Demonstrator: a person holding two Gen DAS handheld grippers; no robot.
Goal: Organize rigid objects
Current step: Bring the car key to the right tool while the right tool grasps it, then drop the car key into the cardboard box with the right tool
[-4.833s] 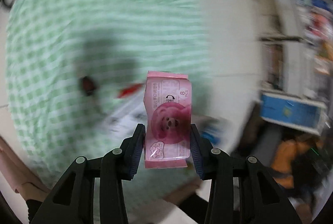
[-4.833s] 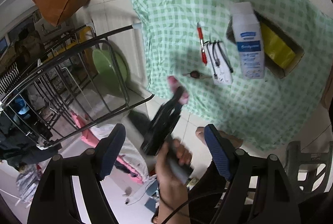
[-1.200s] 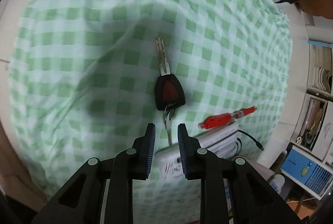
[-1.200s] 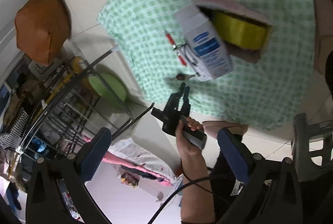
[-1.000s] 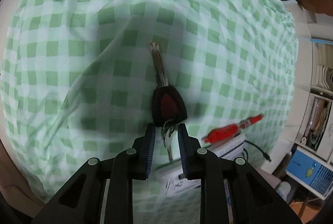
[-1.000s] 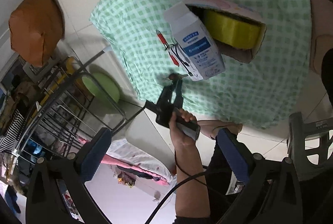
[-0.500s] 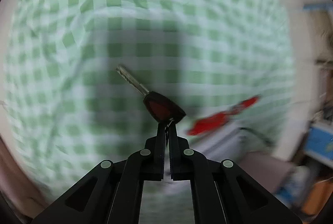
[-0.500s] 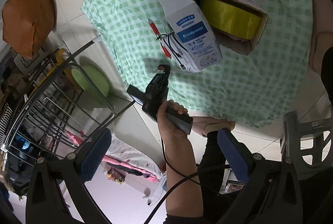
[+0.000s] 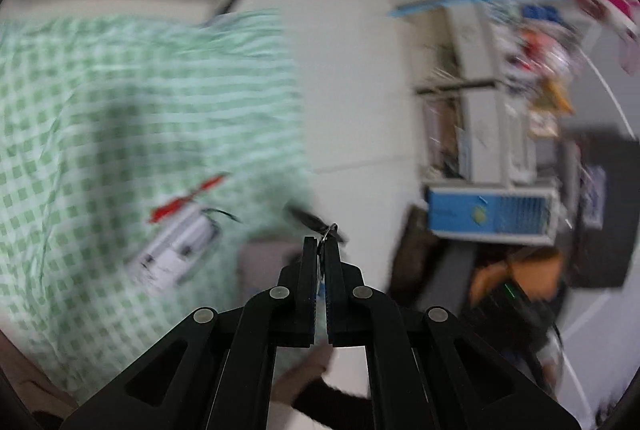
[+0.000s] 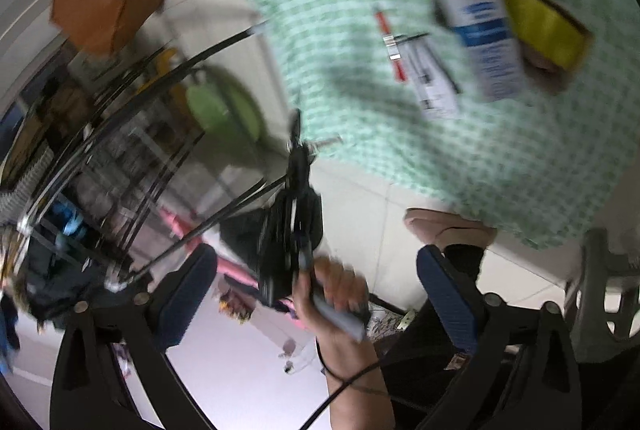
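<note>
- The left tool [image 9: 320, 250] is clamped tight on the ring of a car key [image 9: 310, 220], which now hangs clear of the green checked cloth [image 9: 120, 90]; a second ago the key lay flat on that cloth with the tool's jaws still apart around its ring.
- Seen from the right wrist, a hand [image 10: 332, 294] carries the left tool above the near edge of the cloth, the key's blade [image 10: 326, 141] sticking out sideways from its tip.
- The right tool [image 10: 316, 298] holds nothing; its 2 blue pads [image 10: 180, 294] stand wide and are beginning to close on empty air.
- Left on the cloth: a red pen [image 10: 387, 42] lying against a white charger box [image 10: 434, 82], just beside a white and blue carton [image 10: 484, 30] that leans at a cardboard box with a yellow roll [image 10: 544, 26] inside.
- Both views are smeared with motion, so the key's head shows only as a dark streak.
- The pick-up looks done; judging by the scene, the key is 1 more item on its way to a sorting spot, probably the cardboard box, with the pen and charger box still to be gathered.
</note>
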